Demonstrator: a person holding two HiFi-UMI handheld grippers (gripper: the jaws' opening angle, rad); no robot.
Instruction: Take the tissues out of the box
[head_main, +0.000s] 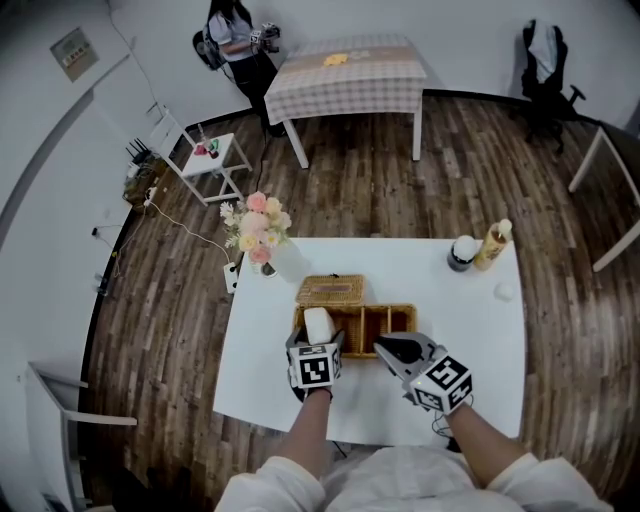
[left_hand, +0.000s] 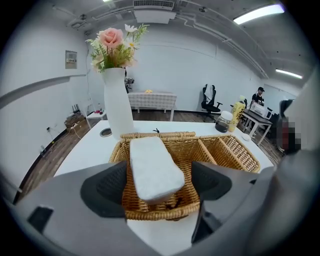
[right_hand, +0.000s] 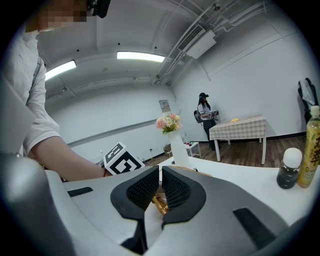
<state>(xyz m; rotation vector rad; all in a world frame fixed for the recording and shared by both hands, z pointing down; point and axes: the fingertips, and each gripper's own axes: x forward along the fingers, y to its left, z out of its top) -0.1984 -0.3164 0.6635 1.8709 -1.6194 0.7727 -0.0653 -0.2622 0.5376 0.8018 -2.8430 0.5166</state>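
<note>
Tissue pack (left_hand: 154, 167) sits tilted in the left-end compartment of the wicker basket (left_hand: 235, 150). Its long axis runs straight away from the left gripper (left_hand: 156, 189), whose jaws are wide open on either side of the pack's near end, with gaps showing on both sides. The left is clearly the nearer tool and looks to need only a squeeze and lift. The right gripper (right_hand: 160, 190) is at the basket's front rim, jaws nearly together; can't tell if it pinches the wicker.
</note>
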